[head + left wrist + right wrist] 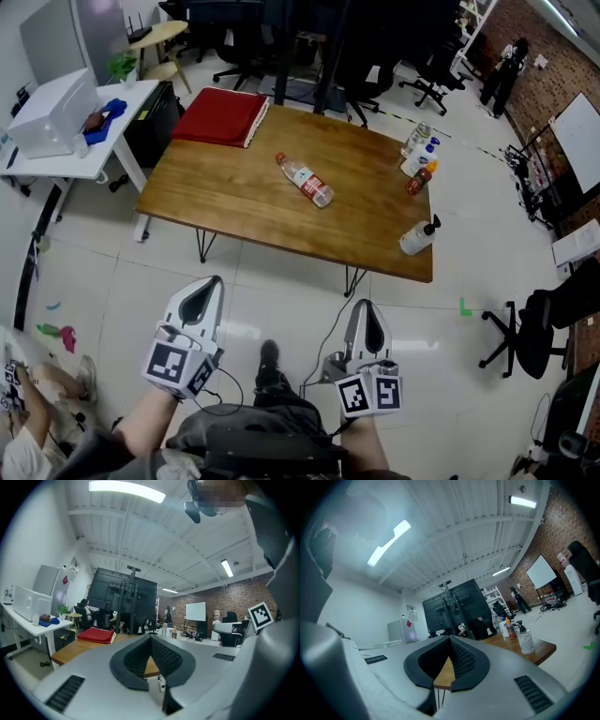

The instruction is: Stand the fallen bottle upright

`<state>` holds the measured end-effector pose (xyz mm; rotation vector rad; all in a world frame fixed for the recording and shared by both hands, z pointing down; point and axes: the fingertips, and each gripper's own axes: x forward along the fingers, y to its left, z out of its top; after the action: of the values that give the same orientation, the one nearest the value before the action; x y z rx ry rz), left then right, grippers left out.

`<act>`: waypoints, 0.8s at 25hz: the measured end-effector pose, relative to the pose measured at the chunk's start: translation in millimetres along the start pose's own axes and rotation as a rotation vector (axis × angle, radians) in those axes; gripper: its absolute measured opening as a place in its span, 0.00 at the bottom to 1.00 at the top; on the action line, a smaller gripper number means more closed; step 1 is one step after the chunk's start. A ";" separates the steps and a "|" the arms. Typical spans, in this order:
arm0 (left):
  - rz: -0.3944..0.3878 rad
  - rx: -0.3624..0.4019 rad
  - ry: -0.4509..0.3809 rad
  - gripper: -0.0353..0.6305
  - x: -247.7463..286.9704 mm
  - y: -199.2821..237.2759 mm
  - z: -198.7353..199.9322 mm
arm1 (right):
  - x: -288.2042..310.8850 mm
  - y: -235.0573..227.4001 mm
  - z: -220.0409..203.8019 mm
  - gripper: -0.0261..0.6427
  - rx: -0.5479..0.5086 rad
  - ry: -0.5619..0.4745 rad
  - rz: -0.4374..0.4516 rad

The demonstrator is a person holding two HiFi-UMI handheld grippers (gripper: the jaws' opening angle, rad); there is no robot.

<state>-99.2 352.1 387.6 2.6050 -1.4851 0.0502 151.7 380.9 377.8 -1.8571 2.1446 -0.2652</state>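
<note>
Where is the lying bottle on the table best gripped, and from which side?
The bottle lies flat and diagonal on the table, cap toward the far left, so both long sides are free. Probably grip across the round body between the red label and the cap, coming from above.

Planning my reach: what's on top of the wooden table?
Fallen bottle mid-table, folded red cloth at the far left corner, small bottles and a pump bottle along the right edge. Anything beneath the cloth is covered.
</note>
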 end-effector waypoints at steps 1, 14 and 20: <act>0.006 -0.006 0.007 0.10 16.9 4.5 0.8 | 16.2 -4.9 0.8 0.08 -0.023 0.008 0.009; 0.045 -0.002 0.040 0.10 170.8 36.5 22.9 | 179.4 -49.0 16.5 0.08 -0.169 0.024 0.125; 0.066 -0.006 0.067 0.10 195.2 52.6 19.1 | 212.1 -51.2 12.4 0.08 -0.174 0.029 0.142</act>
<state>-45.3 156.4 393.7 2.5235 -1.5450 0.1387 176.9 164.4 361.9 -1.7879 2.3733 -0.0780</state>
